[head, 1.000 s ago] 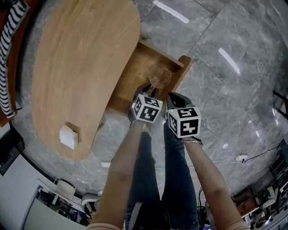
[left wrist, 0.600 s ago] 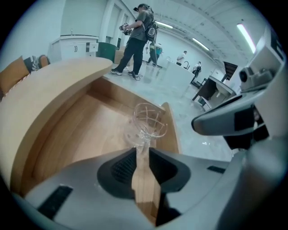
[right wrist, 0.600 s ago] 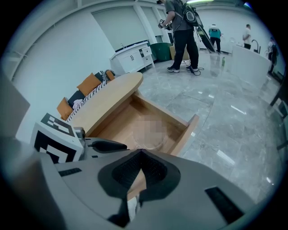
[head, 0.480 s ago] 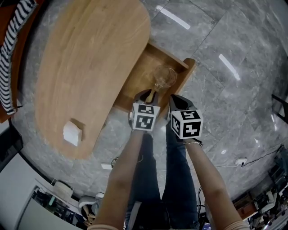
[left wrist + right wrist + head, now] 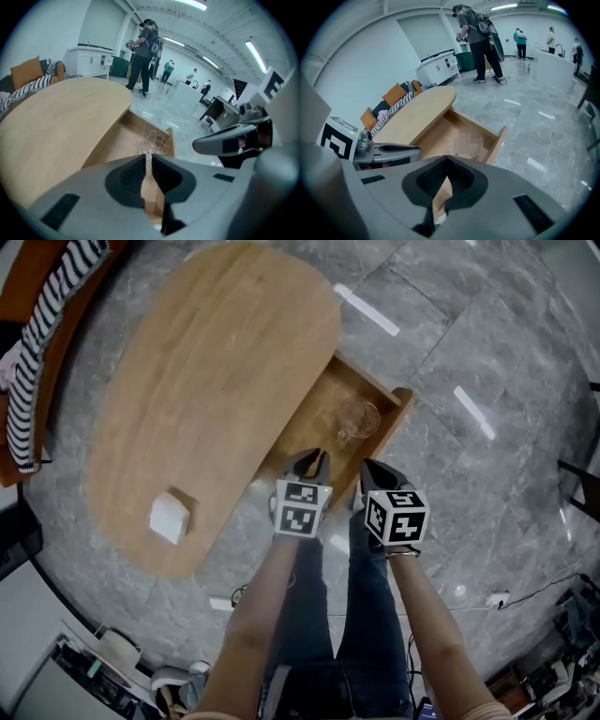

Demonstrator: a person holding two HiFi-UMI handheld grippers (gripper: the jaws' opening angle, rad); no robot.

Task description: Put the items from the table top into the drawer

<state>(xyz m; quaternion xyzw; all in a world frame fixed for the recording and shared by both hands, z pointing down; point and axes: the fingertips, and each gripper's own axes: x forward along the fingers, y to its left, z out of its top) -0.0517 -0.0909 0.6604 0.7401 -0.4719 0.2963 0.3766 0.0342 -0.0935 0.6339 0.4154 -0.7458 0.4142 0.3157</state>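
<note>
The left gripper [image 5: 308, 465] has just been closing its fingers [image 5: 131, 174]; they now stand all but together, with nothing between them. The right gripper [image 5: 377, 474] has its fingers [image 5: 461, 177] pressed together, also empty. Both hang over the near end of the open drawer [image 5: 314, 426], where the glass [image 5: 357, 418] lies just ahead of the fingertips. The white block [image 5: 170, 517] remains on the desk [image 5: 216, 362], well apart to the left of the left fingers and back toward the person. It looks squat, with no clear long axis. The left hand is nearer.
</note>
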